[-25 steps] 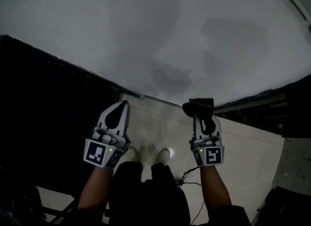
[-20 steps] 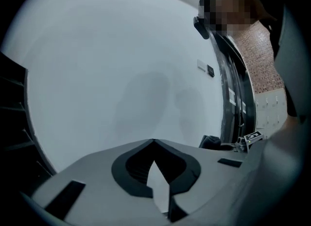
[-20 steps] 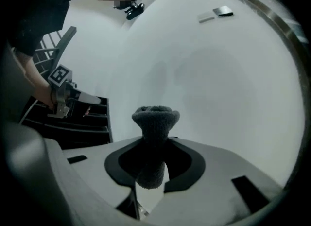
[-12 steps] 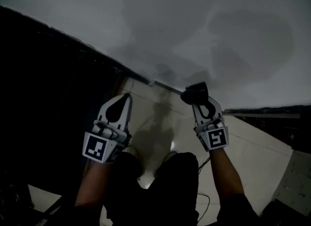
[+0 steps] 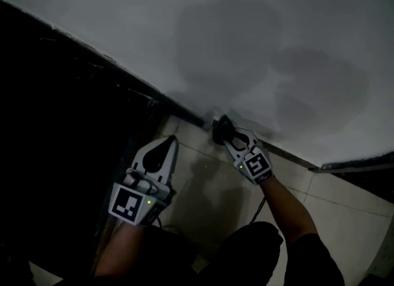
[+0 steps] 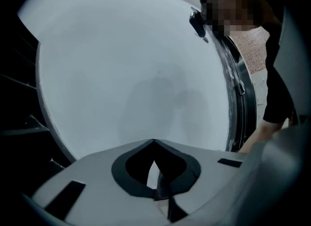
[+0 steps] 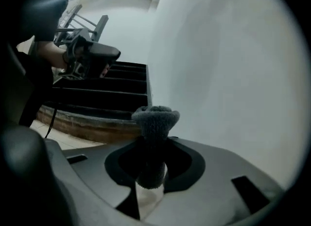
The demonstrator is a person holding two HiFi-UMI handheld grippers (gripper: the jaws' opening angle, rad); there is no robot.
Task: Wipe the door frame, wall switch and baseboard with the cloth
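Cloth (image 7: 151, 118) clamped in right gripper (image 5: 221, 136), at wall's (image 5: 258, 39) foot just ahead; left gripper (image 5: 172, 139) closed, empty.

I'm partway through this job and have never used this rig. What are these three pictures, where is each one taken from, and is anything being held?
There is no robot arm here. A person holds a two-jawed claw in each hand. The head view comes from a camera on the person's head and looks steeply down at the white wall and the tiled floor. The other two pictures come from a camera riding on each claw, looking along its jaws.

The right claw is shut on a dark grey cloth. The bunched end of the cloth is down at the foot of the wall, near a dark strip that is probably the baseboard. The left claw is shut and empty, and is held back over the floor. The black area on the left is too dim to identify.
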